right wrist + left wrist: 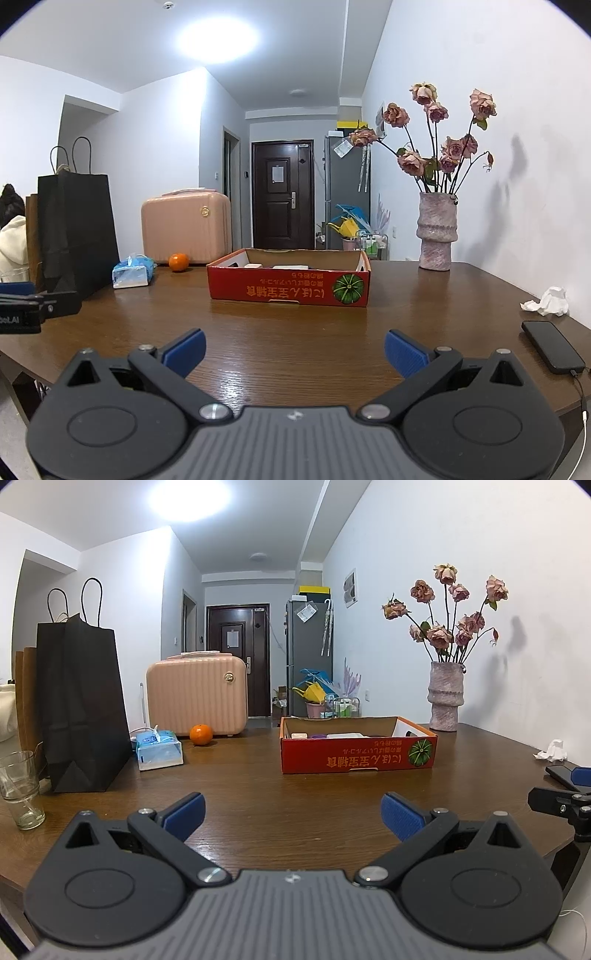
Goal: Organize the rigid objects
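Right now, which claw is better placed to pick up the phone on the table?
Probably the right claw. It is open and empty, and the phone lies just off its right side on the table. The left claw is also open, but the right one sits between it and the phone.

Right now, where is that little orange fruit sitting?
The orange sits on the far side of the wooden table, left of centre in both views, just in front of the pink suitcase, between the tissue pack and the red cardboard box.
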Available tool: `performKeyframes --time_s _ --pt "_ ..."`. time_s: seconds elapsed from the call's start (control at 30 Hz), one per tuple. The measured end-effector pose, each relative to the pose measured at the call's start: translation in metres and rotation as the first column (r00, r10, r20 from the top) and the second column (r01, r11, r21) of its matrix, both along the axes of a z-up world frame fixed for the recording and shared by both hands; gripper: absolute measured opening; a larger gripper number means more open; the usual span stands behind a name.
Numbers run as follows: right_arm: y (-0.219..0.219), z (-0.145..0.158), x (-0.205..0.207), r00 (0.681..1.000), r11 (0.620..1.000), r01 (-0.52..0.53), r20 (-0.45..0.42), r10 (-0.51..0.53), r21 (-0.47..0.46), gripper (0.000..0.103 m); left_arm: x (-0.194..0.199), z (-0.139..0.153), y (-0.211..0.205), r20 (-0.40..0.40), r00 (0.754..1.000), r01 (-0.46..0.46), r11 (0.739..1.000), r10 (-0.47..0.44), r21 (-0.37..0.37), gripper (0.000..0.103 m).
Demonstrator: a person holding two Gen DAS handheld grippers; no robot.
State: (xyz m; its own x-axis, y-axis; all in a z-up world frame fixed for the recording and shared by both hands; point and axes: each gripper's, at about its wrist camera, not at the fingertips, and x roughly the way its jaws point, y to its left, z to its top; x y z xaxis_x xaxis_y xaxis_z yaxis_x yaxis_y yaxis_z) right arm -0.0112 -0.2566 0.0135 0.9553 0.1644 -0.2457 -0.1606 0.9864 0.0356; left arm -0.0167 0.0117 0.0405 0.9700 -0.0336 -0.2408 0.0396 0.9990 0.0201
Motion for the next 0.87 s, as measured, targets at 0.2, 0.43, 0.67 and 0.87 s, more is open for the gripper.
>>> performKeyframes --time_s 0.2,0.43,0.67,0.87 --pt "-0.0001 -0.0001 -0.0023 1.0 1.0 0.007 0.006 -0.007 0.005 0.103 0.0018 -0.0011 0.0006 -0.004 1.0 -0.007 1.0 0.007 -0.002 0.103" --pt "0.0002 0.0 -0.0023 1.0 1.0 0.008 0.003 -0.009 0.005 0.103 0.0022 -0.0009 0.0002 -0.003 1.0 -0.007 1.0 0.007 0.0 0.103" --pt "-0.0004 0.0 0.0009 1.0 1.0 0.014 -0.009 -0.014 0.01 0.103 0.0025 -0.0018 -0.0031 -0.011 1.0 0.004 1.0 -0.004 0.014 0.103" --pt "-0.0005 -0.0017 0.0016 1.0 1.0 0.012 -0.019 -0.012 0.006 0.103 0.0011 -0.0046 -0.0025 -0.009 1.0 0.0 1.0 0.0 0.02 0.103"
